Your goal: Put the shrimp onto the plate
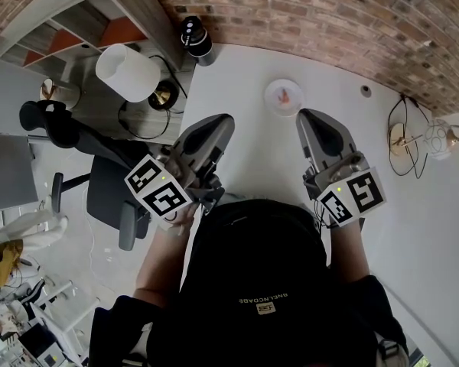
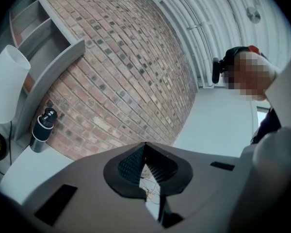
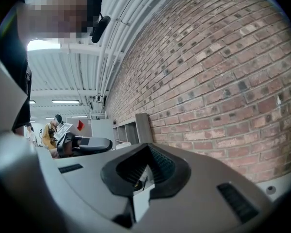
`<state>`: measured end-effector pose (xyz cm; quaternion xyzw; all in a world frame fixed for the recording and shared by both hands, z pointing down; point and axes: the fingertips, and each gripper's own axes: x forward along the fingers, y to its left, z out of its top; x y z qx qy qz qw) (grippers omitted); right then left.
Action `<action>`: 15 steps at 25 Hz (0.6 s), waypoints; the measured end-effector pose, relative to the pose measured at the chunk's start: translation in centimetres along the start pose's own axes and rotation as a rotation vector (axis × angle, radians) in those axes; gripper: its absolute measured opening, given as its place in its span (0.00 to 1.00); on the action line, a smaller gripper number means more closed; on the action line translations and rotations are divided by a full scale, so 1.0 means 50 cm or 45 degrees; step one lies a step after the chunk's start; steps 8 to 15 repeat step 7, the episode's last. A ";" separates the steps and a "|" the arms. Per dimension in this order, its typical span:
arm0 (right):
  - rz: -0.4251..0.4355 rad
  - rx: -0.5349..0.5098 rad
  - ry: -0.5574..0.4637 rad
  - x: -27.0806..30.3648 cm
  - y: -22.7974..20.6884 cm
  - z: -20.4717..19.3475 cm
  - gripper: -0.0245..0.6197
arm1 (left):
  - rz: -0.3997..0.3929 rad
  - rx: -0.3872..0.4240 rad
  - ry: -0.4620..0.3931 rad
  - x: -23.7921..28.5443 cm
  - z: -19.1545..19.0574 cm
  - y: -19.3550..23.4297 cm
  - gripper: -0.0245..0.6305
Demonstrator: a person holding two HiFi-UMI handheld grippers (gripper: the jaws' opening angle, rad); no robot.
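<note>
both grippers are raised off the white table (image 1: 245, 82) and held near the person's chest, pointing up at the brick wall (image 1: 329, 14). the left gripper (image 1: 218, 125) has its jaws together with nothing between them, and the right gripper (image 1: 310, 121) is the same, pads meeting at the tip and empty. the shrimp (image 1: 284, 95), a small orange curl, seems to lie on the plate (image 1: 271, 102) already, well ahead of both tips and between their lines, so the task looks done, or else not under way. if so, the sound thing is to leave the plate alone and hold the tools well clear of it. any further reach should come down from above, not sweep across the table, since a light round plate on a smooth top would likely slide at a nudge. the plate is small, white and shallow, and the shrimp is too small here to show any detail. the gripper shells are smooth grey plastic and the pads (image 2: 131, 164) are black and finely ribbed. at the table's far left corner stands a black bottle (image 1: 195, 38), and past the edge a lamp (image 1: 128, 73) with a plain white shade.
</note>
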<state>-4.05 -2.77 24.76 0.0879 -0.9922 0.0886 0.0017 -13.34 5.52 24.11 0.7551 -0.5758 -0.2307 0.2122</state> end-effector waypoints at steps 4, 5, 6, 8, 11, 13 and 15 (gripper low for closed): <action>-0.011 0.010 0.001 0.001 -0.011 -0.002 0.04 | -0.094 -0.097 -0.027 0.008 0.003 -0.007 0.04; -0.014 0.012 0.001 0.001 -0.013 -0.002 0.04 | -0.109 -0.108 -0.032 0.010 0.004 -0.008 0.04; -0.016 0.014 0.001 0.002 -0.016 -0.003 0.04 | -0.120 -0.115 -0.036 0.012 0.005 -0.008 0.04; -0.018 0.016 0.001 0.002 -0.018 -0.003 0.04 | -0.130 -0.120 -0.040 0.013 0.006 -0.008 0.04; -0.018 0.016 0.001 0.002 -0.018 -0.003 0.04 | -0.130 -0.120 -0.040 0.013 0.006 -0.008 0.04; -0.018 0.016 0.001 0.002 -0.018 -0.003 0.04 | -0.130 -0.120 -0.040 0.013 0.006 -0.008 0.04; -0.018 0.016 0.001 0.002 -0.018 -0.003 0.04 | -0.130 -0.120 -0.040 0.013 0.006 -0.008 0.04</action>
